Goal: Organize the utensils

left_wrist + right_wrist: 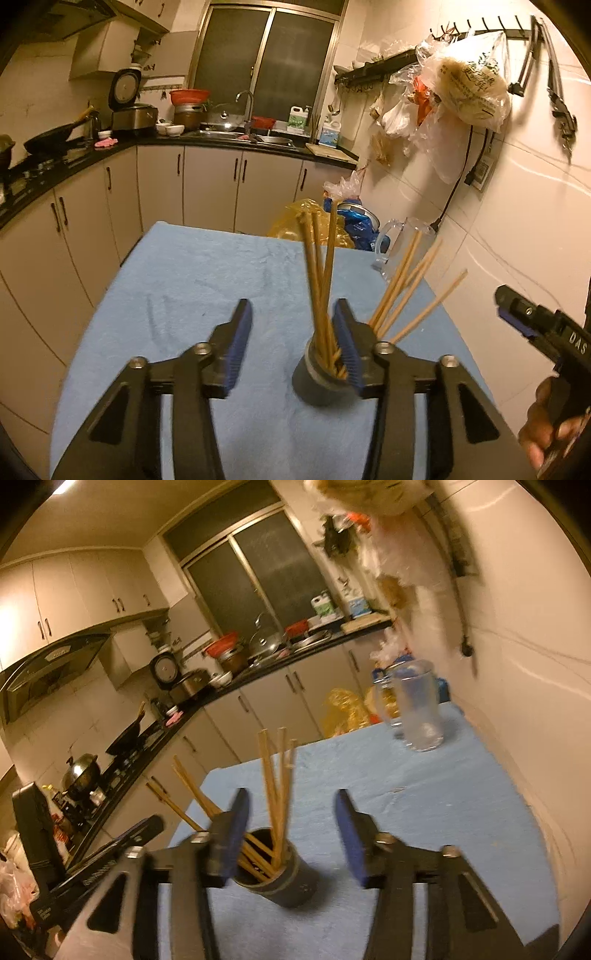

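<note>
- Black-framed left tool [291, 325], lower centre of its own view, stands spread with nothing between its blue pads; the right-hand pad sits just beside the holder's rim.
- Dark cylindrical utensil holder [319, 382] stands upright on the blue cloth-covered worktop [207, 273], low in the frame.
- Thin wooden chopsticks [321, 280] fill it: one cluster nearly vertical, another fanned toward the right.
- Right tool [291, 812] hangs spread and empty above the holder [284, 880], in the lower centre of its view.
- Clear glass mug [419, 709] waits empty at the worktop's far right, well apart.
- Judged step: sorting appears underway; the next move likely calls for closing on a single stick without tipping the holder.
</note>
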`<state>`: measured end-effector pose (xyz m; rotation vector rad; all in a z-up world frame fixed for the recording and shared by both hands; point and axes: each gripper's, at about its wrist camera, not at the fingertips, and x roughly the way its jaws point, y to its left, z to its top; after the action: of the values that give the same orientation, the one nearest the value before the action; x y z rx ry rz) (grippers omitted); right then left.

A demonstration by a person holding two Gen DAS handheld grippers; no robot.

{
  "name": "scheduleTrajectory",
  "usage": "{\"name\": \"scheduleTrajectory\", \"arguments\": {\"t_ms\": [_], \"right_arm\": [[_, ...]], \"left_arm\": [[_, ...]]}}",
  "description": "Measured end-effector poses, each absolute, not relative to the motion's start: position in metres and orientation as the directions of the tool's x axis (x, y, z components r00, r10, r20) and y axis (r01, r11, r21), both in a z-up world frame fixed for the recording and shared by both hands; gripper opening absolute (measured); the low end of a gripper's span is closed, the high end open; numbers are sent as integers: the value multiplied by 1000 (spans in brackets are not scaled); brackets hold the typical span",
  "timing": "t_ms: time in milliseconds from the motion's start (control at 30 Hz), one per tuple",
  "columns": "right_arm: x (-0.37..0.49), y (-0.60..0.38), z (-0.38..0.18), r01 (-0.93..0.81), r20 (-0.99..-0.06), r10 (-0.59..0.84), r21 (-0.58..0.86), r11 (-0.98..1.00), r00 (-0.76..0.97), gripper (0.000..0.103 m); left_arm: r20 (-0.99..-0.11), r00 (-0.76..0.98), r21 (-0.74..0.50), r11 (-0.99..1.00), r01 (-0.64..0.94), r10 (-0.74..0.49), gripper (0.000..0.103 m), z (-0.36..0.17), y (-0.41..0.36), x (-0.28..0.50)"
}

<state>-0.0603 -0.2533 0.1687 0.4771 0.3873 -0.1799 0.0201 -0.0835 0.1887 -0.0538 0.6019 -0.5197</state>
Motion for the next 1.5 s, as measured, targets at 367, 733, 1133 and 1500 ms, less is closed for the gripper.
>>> {"name": "scheduleTrajectory", "arguments": {"t_ms": [367, 733, 1133, 1500], "right_arm": [[-119, -258, 90, 379, -579, -132, 328, 865, 805, 81], [-141, -222, 87, 352, -582, -136, 277, 894, 802, 83], [-200, -151, 95, 405, -459, -293, 167, 899, 839, 92], [-198, -131, 91, 365, -457, -287, 90, 927, 842, 93]], "left_arm": [[-679, 645, -167, 929, 331, -352, 70, 105, -15, -35], [-703, 675, -53, 963, 264, -224, 77, 108, 1, -62], [-621, 753, 16, 957, 291, -218, 97, 133, -22, -121], [-632, 767, 85, 974, 209, -110, 97, 122, -17, -133]]}}
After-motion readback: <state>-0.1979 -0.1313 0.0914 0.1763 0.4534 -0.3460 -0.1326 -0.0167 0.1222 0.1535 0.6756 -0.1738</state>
